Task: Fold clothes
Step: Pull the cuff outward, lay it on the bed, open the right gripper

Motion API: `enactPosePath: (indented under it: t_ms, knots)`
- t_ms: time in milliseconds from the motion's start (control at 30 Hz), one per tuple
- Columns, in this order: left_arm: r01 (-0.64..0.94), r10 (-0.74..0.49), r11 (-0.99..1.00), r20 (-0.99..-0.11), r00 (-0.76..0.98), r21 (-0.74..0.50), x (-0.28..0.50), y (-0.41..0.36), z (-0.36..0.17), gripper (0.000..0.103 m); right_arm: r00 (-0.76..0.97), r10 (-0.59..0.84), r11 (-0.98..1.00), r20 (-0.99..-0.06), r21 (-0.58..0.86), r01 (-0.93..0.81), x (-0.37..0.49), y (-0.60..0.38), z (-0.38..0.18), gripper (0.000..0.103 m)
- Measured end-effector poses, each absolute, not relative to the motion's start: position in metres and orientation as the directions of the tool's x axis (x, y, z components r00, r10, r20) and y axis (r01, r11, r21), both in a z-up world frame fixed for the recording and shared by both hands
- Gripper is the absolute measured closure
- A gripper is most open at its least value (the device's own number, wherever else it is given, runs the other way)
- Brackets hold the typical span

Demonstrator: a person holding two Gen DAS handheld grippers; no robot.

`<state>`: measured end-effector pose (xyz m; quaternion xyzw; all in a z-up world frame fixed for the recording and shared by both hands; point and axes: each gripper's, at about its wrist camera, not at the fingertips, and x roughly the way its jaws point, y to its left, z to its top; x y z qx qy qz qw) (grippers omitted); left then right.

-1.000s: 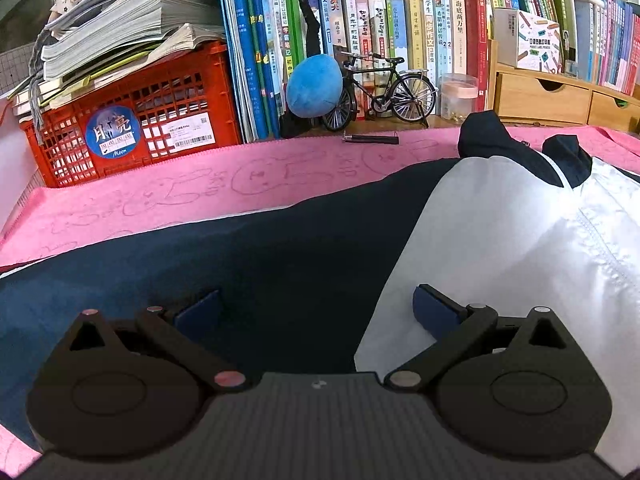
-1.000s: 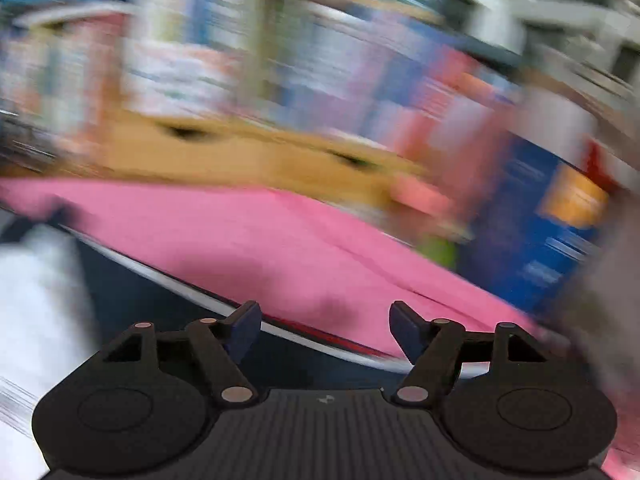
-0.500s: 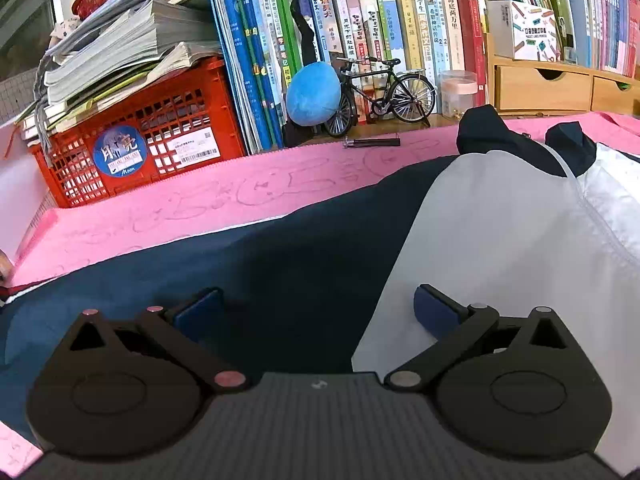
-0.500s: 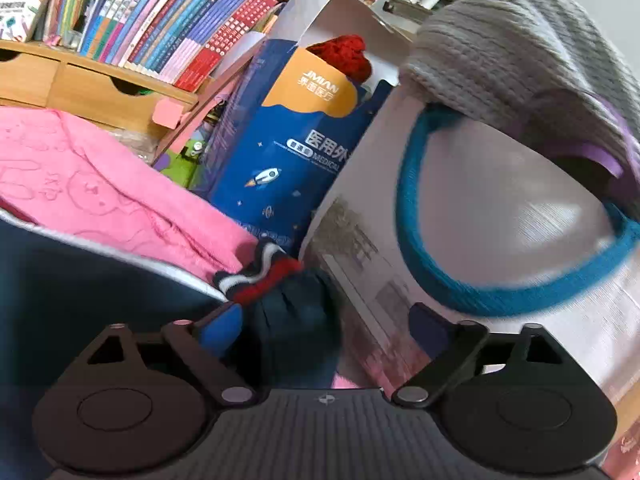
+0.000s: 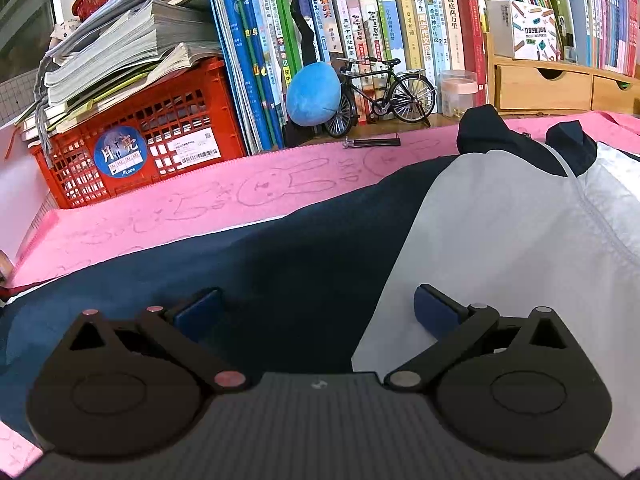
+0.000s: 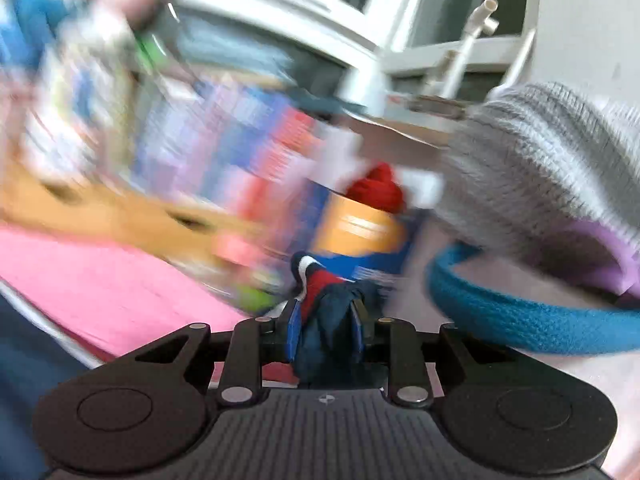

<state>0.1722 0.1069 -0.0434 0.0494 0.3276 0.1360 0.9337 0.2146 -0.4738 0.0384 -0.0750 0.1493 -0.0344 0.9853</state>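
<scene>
A navy and white jacket [image 5: 304, 256] lies spread on a pink towel [image 5: 224, 200]; its white panel [image 5: 520, 248] is on the right and the dark collar [image 5: 504, 136] at the back. My left gripper [image 5: 316, 312] is open just above the jacket, over the seam between navy and white. My right gripper [image 6: 326, 332] is shut on the jacket's navy sleeve cuff [image 6: 328, 320], which has red and white stripes, and holds it lifted. The right wrist view is blurred by motion.
A red crate [image 5: 136, 140] with paper stacks stands back left. Books [image 5: 360, 40], a blue plush ball [image 5: 314, 94], a model bicycle [image 5: 384, 96] and wooden drawers [image 5: 544, 88] line the back. A blue box [image 6: 360, 240] and grey knit fabric [image 6: 540, 160] are near the right gripper.
My right gripper has shut on the sleeve cuff and is swinging left with it. My left gripper has stayed open in place over the jacket.
</scene>
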Motion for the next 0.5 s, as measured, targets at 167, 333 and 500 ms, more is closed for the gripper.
enactPosePath:
  t_ms: [167, 333, 500]
  knots:
    - [-0.221, 0.281, 0.96, -0.601, 0.748, 0.173, 0.172, 0.108, -0.043, 0.0, 0.851, 0.261, 0.964, -0.456, 0.16, -0.211, 0.216, -0.488, 0.031, 0.057]
    - [-0.22, 0.28, 0.96, -0.602, 0.748, 0.172, 0.172, 0.108, -0.043, 0.0, 0.799, -0.262, 0.915, -0.541, -0.404, 0.027, 0.238, -0.439, -0.002, 0.043]
    - [-0.221, 0.282, 0.959, -0.6, 0.748, 0.176, 0.172, 0.107, -0.043, 0.0, 0.856, -0.38, 0.8, -0.35, -0.588, 0.115, 0.255, -0.411, -0.008, 0.012]
